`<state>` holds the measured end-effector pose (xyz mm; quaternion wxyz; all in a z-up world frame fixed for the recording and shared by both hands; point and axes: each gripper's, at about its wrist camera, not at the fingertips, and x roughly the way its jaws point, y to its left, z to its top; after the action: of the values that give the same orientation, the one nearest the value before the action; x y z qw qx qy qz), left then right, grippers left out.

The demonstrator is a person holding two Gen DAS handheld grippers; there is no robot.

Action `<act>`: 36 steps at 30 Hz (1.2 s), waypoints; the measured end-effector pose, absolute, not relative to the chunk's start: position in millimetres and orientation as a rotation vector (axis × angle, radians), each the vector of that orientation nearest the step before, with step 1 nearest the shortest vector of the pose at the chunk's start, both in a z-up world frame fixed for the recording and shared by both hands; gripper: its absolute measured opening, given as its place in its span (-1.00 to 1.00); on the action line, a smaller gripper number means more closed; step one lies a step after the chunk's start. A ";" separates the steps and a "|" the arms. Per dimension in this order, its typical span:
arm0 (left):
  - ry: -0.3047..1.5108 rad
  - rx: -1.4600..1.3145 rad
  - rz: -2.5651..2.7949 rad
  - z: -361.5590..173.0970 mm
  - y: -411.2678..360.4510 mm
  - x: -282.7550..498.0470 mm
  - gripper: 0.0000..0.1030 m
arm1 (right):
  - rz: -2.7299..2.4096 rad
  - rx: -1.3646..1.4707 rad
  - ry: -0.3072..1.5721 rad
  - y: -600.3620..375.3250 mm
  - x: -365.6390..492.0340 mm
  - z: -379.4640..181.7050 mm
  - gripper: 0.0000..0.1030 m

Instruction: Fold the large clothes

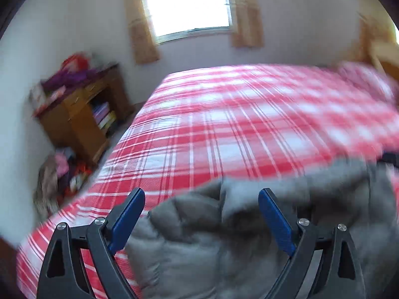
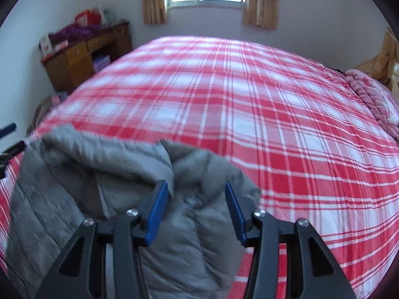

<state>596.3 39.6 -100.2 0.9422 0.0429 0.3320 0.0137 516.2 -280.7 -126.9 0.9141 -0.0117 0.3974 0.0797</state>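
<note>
A grey quilted puffer jacket point(image 2: 104, 186) lies bunched on the near part of a bed spread with a red-and-white plaid cover point(image 2: 274, 114), and both tools sit over it.

The left gripper point(image 1: 201, 208) is released: its blue-padded fingers point(image 1: 127, 220) stand wide apart, with a padded fold of the jacket point(image 1: 199, 236) lying between and beyond them, not pinched. The right gripper point(image 2: 195, 204) is likewise spread, its fingers point(image 2: 157, 214) either side of a puffy ridge of the jacket; whether the pads touch the fabric I cannot tell.

The main risk, as I judge it, is a bad grab. The jacket is thick and layered, so closing here could catch several layers at once, or only the slippery outer shell, and the fold would then drag crooked or slip out. The garment also sits close to the bed's near edge, so a hard pull toward the fingers' base could slide it off. The left view is blurred, so exact edges are hard to place.

As for containers, a brown wooden cabinet point(image 2: 82, 54) stands far beyond the fingers to their left. Its open shelf holds what look like stacked books point(image 1: 103, 114), and purple and red items point(image 2: 77, 28) are piled on top.
</note>
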 end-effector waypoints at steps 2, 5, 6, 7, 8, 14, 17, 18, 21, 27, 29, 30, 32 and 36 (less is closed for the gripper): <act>0.663 -0.017 -0.006 -97.3 36.0 610.8 0.79 | 0.181 0.028 0.806 -274.1 526.4 -120.3 -0.03; 0.709 -0.072 -0.027 -111.6 20.3 629.3 0.79 | 0.211 0.077 0.791 -250.6 544.7 -117.7 -0.05; 0.732 -0.043 -0.008 -119.9 13.7 633.5 0.79 | 0.213 0.078 0.790 -244.7 548.3 -119.3 -0.05; 0.751 -0.006 0.020 -129.7 8.6 636.7 0.79 | 0.218 0.077 0.793 -236.4 552.8 -123.3 -0.06; 0.763 0.020 0.042 -137.2 6.0 638.3 0.80 | 0.223 0.076 0.800 -229.6 556.3 -128.5 -0.06; 0.876 -0.013 0.067 -195.6 25.3 637.3 0.80 | 0.232 0.075 0.859 -217.0 560.6 -168.8 -0.08; 0.866 -0.016 0.069 -202.2 24.3 635.1 0.80 | 0.228 0.070 0.858 -218.9 557.1 -184.8 -0.13; 0.868 -0.001 0.072 -204.4 21.0 635.1 0.82 | 0.227 0.067 0.856 -219.2 556.4 -188.0 -0.14; 0.868 0.026 0.080 -211.9 14.6 635.9 0.87 | 0.225 0.053 0.848 -217.3 554.2 -193.5 -0.15; 0.874 -0.001 0.082 -216.3 18.8 639.7 0.92 | 0.224 0.040 0.844 -216.2 556.4 -204.6 -0.15; 0.876 0.005 0.091 -217.2 16.6 641.6 0.93 | 0.217 0.039 0.840 -214.8 556.8 -206.6 -0.15; 0.878 0.013 0.097 -218.1 15.4 642.3 0.94 | 0.215 0.037 0.841 -214.3 557.5 -207.7 -0.15; 0.879 0.025 0.105 -219.1 13.5 643.3 0.95 | 0.210 0.031 0.844 -213.3 558.3 -208.5 -0.15; 0.886 0.015 0.102 -220.5 15.9 644.1 0.97 | 0.199 0.015 0.846 -210.4 559.6 -210.2 -0.15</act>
<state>644.1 15.9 -220.5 0.9023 0.0071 0.4282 0.0495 559.6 -210.4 -210.2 0.9069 0.0071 0.4100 0.0965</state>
